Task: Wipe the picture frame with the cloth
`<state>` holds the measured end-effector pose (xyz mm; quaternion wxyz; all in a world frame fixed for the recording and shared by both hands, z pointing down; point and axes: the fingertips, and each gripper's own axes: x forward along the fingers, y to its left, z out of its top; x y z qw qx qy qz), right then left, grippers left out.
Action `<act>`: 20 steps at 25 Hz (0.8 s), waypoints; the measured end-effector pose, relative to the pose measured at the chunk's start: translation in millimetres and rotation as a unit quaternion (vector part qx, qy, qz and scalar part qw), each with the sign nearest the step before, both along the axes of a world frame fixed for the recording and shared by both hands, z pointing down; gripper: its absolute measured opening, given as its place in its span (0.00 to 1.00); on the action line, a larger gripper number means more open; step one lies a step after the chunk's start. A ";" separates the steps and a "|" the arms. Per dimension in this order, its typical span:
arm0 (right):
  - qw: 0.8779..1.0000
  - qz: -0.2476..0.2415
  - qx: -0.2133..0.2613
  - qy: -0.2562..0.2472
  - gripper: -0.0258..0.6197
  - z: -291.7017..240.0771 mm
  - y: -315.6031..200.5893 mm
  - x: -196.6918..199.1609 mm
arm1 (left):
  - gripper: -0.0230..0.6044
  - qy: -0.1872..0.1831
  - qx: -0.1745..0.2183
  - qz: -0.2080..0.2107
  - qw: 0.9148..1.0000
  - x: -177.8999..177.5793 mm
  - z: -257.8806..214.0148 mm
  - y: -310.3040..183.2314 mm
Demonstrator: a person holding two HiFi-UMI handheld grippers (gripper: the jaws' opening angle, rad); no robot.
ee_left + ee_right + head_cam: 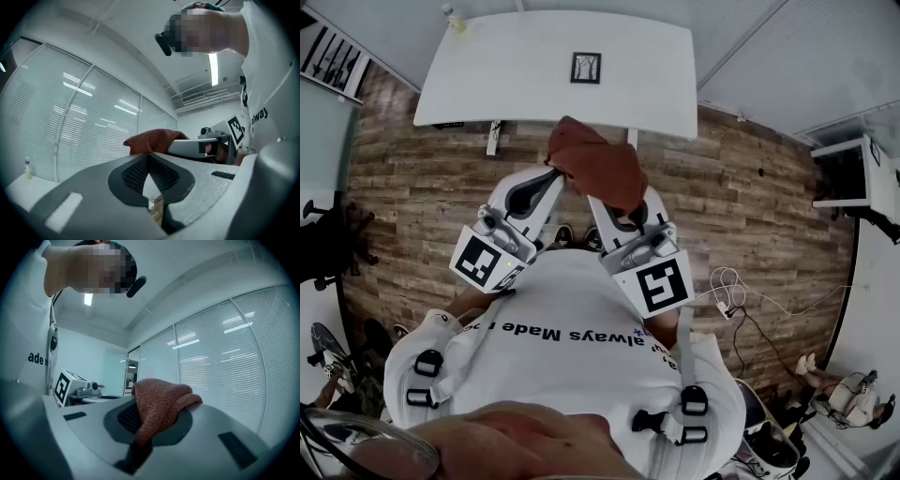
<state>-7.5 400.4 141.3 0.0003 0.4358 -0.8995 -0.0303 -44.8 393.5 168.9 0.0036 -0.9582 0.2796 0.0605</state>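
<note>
Clamped in the right tool (pixel 609 199), the cloth (pixel 598 161) is held near the chest; the left tool (pixel 551 180) is closed, empty. Wiping seems not yet begun: the picture frame (pixel 586 67), on the surface (pixel 487 66), must first be reached.

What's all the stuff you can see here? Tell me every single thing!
table: one, white, standing on the floor ahead.
picture frame: one, black, lying on the table.
bottle: one, small, yellowish, at the table's far left corner.
cloth: one, reddish-brown, gripped by the right gripper.
floor: brown wood planks.
cables: white, on the floor at right.
left gripper: one, white, jaws together, empty.
right gripper: one, white, shut on the cloth.
</note>
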 end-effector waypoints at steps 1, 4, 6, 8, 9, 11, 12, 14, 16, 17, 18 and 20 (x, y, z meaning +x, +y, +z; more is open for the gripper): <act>1.000 -0.001 0.000 0.001 0.07 0.6 -1.6 0.1 | 0.04 -0.001 0.000 0.000 1.000 0.0 0.8 -1.8; 1.000 -0.002 -0.001 0.005 0.07 2.9 -5.2 1.1 | 0.04 -0.002 0.000 -0.001 1.000 0.3 3.0 -5.8; 1.000 -0.001 -0.001 0.004 0.07 2.8 -6.8 -0.5 | 0.04 -0.001 0.001 0.000 1.000 -1.3 3.4 -7.2; 1.000 0.001 0.002 0.003 0.07 0.1 -8.3 -6.0 | 0.04 0.001 0.000 0.000 1.000 -6.3 2.8 -9.0; 1.000 0.001 0.006 0.002 0.07 -1.8 -8.8 -9.2 | 0.04 0.002 -0.001 0.000 1.000 -9.1 2.2 -9.9; 1.000 0.000 0.010 -0.001 0.07 -4.1 -8.9 -15.3 | 0.04 0.005 -0.001 0.000 1.000 -14.8 1.4 -11.3; 1.000 -0.001 0.010 -0.002 0.07 -3.7 -9.4 -18.0 | 0.04 0.006 -0.001 -0.001 1.000 -17.8 1.4 -12.1; 1.000 0.001 0.005 -0.002 0.07 -1.1 -12.3 -23.2 | 0.04 0.008 -0.001 -0.001 1.000 -24.5 2.4 -14.2; 1.000 0.004 0.000 -0.004 0.07 1.3 -16.6 -29.0 | 0.04 0.008 -0.004 -0.001 1.000 -32.5 4.9 -17.5; 1.000 0.006 -0.001 -0.005 0.07 2.0 -18.4 -32.2 | 0.04 0.008 -0.006 -0.002 1.000 -36.7 6.7 -19.2; 1.000 0.006 -0.002 -0.007 0.07 2.7 -19.8 -35.6 | 0.04 0.008 -0.008 -0.002 1.000 -40.8 8.8 -20.6; 1.000 0.007 -0.003 -0.010 0.07 5.9 -21.3 -41.9 | 0.04 0.006 -0.011 -0.003 1.000 -47.9 14.3 -22.9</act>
